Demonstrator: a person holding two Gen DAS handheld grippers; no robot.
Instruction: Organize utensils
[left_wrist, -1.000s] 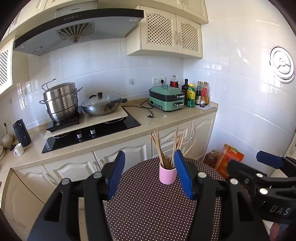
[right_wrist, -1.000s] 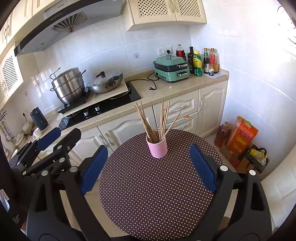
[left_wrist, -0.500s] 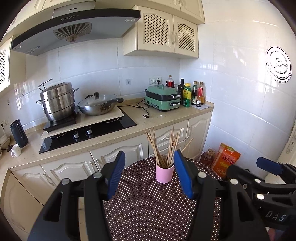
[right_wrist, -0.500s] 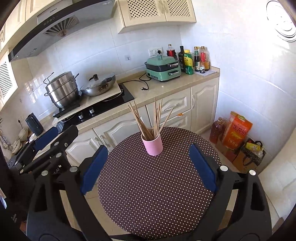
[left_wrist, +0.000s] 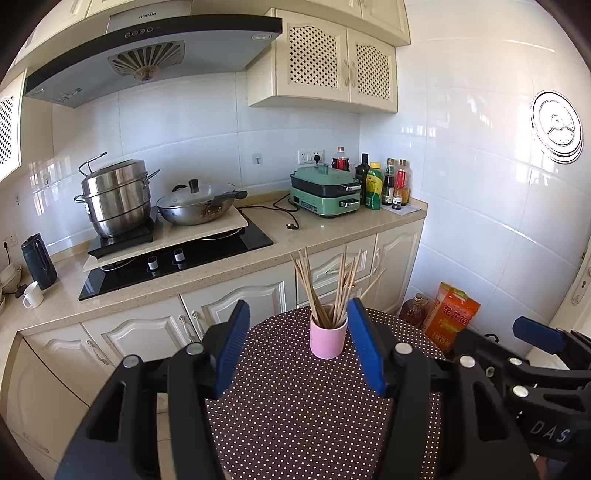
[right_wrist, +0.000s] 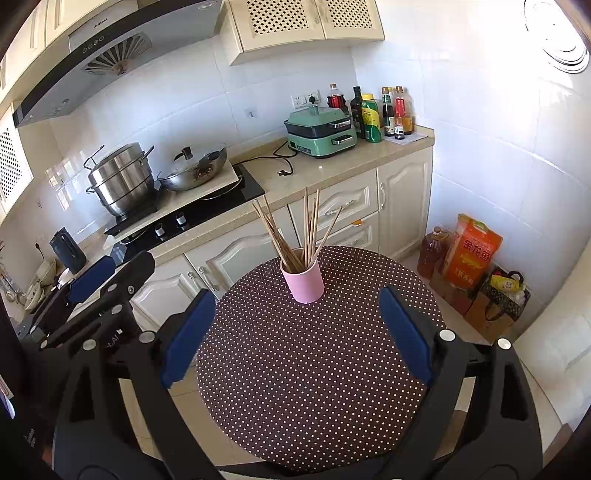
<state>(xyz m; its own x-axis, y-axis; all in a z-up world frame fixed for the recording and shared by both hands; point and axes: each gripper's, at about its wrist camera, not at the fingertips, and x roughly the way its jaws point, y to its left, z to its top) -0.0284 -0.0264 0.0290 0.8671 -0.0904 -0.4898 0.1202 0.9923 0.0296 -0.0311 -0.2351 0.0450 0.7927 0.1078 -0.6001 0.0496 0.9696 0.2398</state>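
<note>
Standing upright on the far part of the dotted table (right_wrist: 314, 369): pink cup (right_wrist: 303, 282) holding all the chopsticks (right_wrist: 295, 232). Hovering empty, jaws spread wide, near the table's close edge: left gripper (left_wrist: 299, 347) and right gripper (right_wrist: 295, 332). Barely shifting from a second ago, only the view drifting slightly. Looking finished, nothing loose remaining.
</note>
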